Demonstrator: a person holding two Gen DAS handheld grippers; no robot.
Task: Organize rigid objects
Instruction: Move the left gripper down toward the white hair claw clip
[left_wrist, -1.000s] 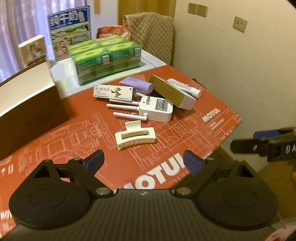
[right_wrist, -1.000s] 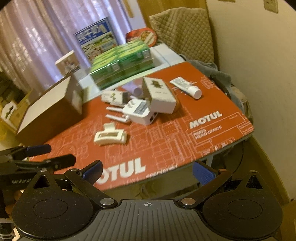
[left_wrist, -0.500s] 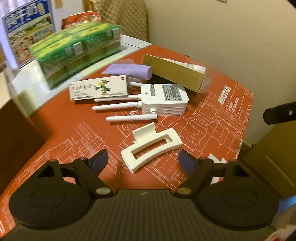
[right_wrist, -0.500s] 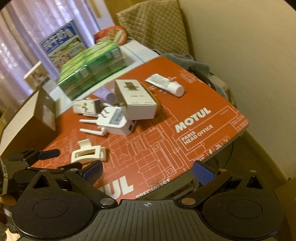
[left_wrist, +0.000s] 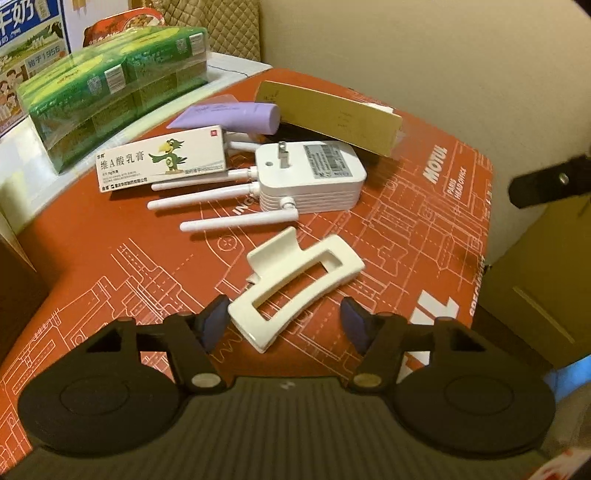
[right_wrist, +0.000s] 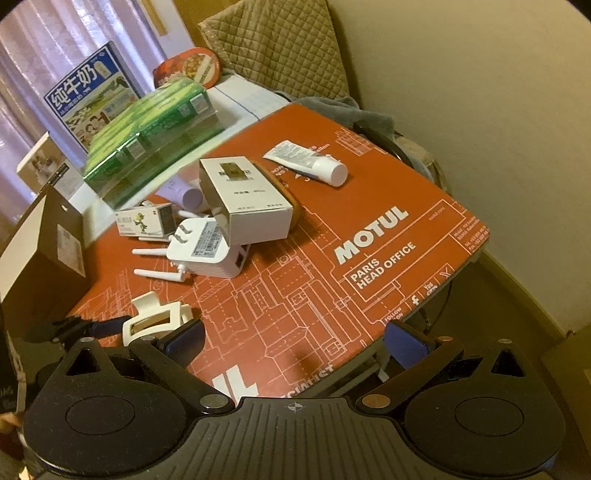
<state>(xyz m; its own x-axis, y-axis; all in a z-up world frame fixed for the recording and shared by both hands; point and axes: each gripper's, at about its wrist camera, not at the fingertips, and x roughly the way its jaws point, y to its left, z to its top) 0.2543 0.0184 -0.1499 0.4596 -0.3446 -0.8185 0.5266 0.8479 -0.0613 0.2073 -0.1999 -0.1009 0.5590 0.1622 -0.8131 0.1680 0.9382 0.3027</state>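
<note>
While both tools wait over the near edge of the bench (right_wrist: 424, 229), this is what shows:

Left hand-held gripper (left_wrist: 284, 325): one. Its two blue fingers are spread wide. They sit on either side of the near end of the hair clip and do not squeeze it.

Right hand-held gripper (right_wrist: 295, 339): one. Its fingers are spread wide too and hold nothing. It hangs over the near right edge of the bench.

Hair clip (left_wrist: 299, 286): one, cream white, lying flat near the near edge of the bench.

Plug box with sticks (left_wrist: 310, 177): one, white, with four thin white sticks pointing left. It lies in the middle of the bench, just past the hair clip.

Long box (right_wrist: 243, 199): one, white and gold. One end rests on top of the plug box, so it is tilted.

Bird box (left_wrist: 160, 158): one, small and white with a green bird on it, touching the sticks.

Purple tube (left_wrist: 229, 116): one, behind the bird box, partly under the long box.

White tube (right_wrist: 308, 162): one, alone near the far right corner.

Green packs (left_wrist: 110, 88): one wrapped bundle past the far left edge.

Brown box (right_wrist: 40, 251): one, at the left edge.

Milk carton box (right_wrist: 88, 92): one, behind the green packs.

In the way: the plug box and its sticks lie just behind the hair clip.
</note>
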